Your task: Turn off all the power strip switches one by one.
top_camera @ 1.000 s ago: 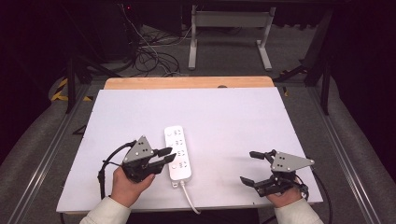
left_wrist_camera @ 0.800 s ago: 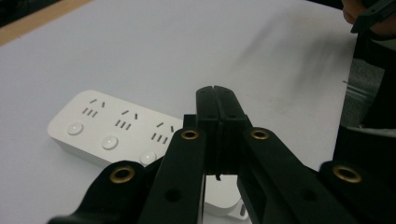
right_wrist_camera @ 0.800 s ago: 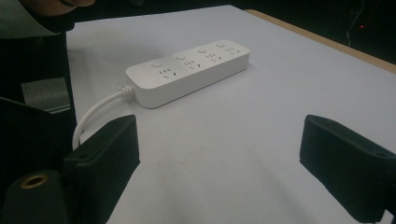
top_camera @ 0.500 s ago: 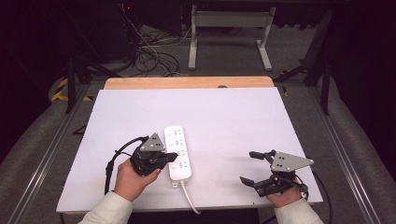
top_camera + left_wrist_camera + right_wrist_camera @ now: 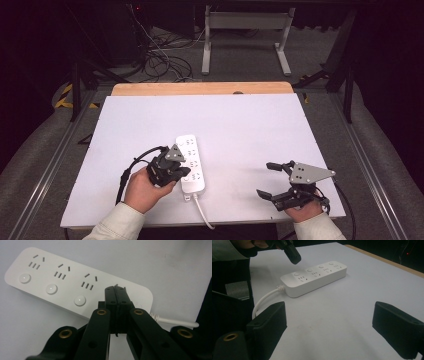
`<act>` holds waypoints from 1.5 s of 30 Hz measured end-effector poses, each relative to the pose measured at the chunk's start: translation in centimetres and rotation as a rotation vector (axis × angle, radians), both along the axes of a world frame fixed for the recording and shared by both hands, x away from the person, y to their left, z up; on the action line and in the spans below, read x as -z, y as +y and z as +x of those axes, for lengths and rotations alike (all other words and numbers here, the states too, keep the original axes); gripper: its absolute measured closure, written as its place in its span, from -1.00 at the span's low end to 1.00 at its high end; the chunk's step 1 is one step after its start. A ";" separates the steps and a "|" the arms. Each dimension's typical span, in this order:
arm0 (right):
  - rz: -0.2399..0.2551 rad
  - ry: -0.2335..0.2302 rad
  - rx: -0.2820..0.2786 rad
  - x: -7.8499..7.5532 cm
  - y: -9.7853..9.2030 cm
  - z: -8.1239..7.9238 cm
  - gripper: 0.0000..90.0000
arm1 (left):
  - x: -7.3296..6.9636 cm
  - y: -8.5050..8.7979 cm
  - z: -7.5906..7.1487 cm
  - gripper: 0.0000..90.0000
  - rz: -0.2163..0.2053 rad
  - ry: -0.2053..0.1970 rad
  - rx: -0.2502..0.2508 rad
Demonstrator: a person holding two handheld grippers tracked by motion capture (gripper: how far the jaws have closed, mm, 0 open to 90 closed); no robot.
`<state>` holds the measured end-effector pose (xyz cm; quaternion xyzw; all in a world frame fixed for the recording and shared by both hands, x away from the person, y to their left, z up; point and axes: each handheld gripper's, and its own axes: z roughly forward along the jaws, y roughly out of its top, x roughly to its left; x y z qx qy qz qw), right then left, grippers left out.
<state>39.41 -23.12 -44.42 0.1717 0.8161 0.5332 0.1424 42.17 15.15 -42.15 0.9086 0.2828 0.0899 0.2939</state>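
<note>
1. My left gripper, jaws pressed together on nothing, hovers over the cord-end button of the strip.
2. If I come down off-centre, the tips could slip off the button and shove the strip.
3. The strip lies near the table's front edge, long axis front-to-back, cord toward me.
4. My right gripper rests spread.

Black tongs with brass-ringed screws, grey triangular plates, seemingly pale sleeves.
</note>
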 end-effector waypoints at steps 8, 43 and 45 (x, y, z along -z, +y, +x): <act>-0.002 0.004 -0.013 0.0 0.0 0.0 -0.72 | 0.6 -0.6 0.4 1.00 0.061 0.030 0.031; -0.004 0.002 -0.025 0.0 0.1 -0.1 -0.72 | 2.0 -0.9 0.5 1.00 0.123 -0.005 0.021; -0.003 0.001 -0.026 0.0 0.1 -0.1 -0.72 | 2.0 -0.9 0.4 1.00 0.121 -0.009 0.019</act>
